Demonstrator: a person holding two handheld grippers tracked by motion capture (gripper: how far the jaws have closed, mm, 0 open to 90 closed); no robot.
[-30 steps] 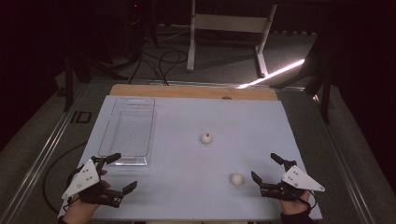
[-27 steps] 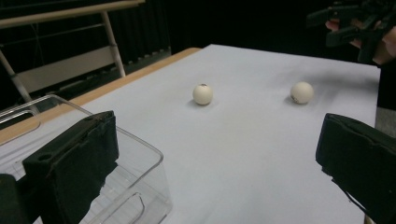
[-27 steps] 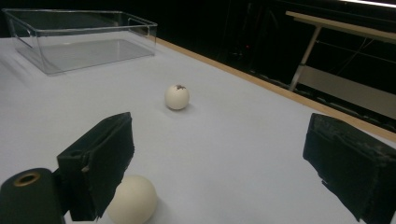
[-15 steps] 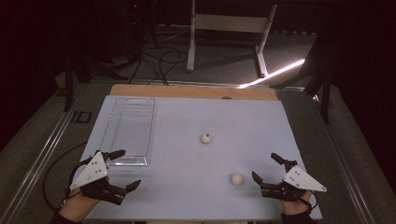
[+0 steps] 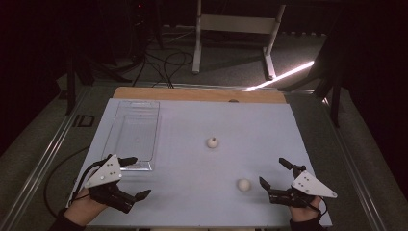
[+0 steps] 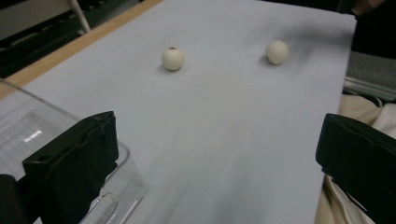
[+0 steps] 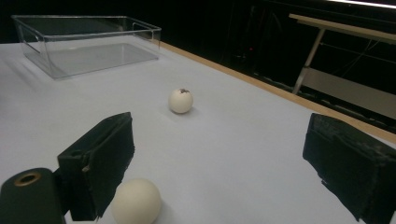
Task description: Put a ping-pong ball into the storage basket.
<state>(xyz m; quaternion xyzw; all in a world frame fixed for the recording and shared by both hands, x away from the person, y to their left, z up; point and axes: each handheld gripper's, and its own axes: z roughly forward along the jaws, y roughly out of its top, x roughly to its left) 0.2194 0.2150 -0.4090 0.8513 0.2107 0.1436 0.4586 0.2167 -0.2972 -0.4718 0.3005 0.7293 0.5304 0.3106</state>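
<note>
From the high view, the right gripper sits with jaws wide apart, the near white ball just off its tips at 9 o'clock, the far white ball mid-table, and the left gripper, jaws spread too, by the clear plastic bin. The left gripper view shows both balls well ahead, around 12 and 1 o'clock. In the right gripper view the near ball hugs the left jaw, so I'd slide left to center it before squeezing gently, since it'll probably roll.

Right claw jaws wide apart; near ball beside left jaw; far ball, clear tray beyond.
</note>
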